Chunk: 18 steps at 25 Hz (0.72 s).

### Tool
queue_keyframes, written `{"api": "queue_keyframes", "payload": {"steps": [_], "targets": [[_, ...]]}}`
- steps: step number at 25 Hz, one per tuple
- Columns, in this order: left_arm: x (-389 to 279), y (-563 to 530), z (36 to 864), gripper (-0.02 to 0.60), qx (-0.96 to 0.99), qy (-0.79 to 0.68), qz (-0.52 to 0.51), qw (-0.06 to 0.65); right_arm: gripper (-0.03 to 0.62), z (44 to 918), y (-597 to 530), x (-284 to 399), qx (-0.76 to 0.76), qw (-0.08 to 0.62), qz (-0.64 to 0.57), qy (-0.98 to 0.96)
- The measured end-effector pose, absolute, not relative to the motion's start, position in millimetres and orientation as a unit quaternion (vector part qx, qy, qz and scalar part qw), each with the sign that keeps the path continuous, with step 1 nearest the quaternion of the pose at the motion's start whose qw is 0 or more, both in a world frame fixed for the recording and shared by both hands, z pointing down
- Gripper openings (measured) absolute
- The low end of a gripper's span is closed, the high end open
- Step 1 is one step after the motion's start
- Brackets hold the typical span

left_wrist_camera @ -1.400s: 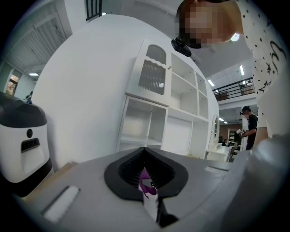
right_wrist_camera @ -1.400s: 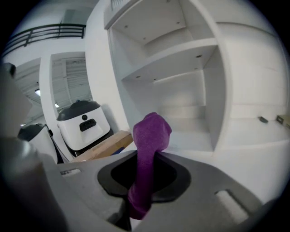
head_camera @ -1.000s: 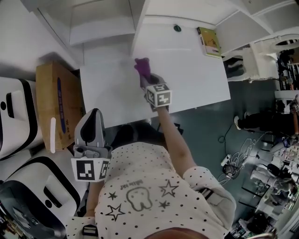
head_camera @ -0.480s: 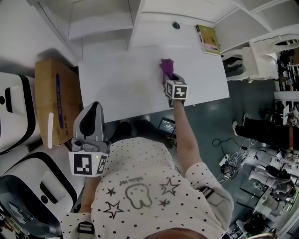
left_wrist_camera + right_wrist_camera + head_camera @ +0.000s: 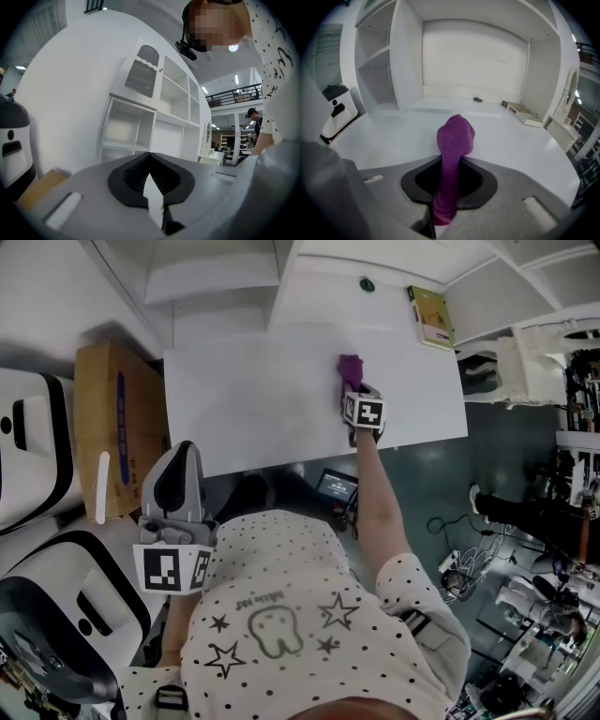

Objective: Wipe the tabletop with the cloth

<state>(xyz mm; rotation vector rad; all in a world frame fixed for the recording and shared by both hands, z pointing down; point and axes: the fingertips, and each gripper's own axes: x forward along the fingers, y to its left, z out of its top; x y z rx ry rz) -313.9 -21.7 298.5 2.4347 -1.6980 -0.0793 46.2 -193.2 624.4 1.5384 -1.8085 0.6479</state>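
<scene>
Purple cloth [image 5: 351, 367] in right hand-held gripper [image 5: 352, 392], on tabletop [image 5: 244, 399].

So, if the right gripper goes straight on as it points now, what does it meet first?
Probably the white cabinet's back panel. The right gripper, shut on the purple cloth, has bare tabletop ahead; the small dark object seems just right of its line.

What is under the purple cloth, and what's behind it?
The cloth, held by the right gripper, rests on the white tabletop. Behind it lie a small dark object and a book. The spot directly under the cloth is covered.
</scene>
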Motion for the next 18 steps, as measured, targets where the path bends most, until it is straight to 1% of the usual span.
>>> {"api": "queue_keyframes", "payload": {"steps": [12,18], "targets": [[-316,-20,302,-0.005,0.819,-0.566,-0.031,0.092,0.061,625,-190,21,0.597,0.356,0.243,-0.677],[-313,-19,303,-0.005,0.820,-0.564,-0.034,0.097,0.061,622,-187,10,0.596,0.354,0.242,-0.678]]}}
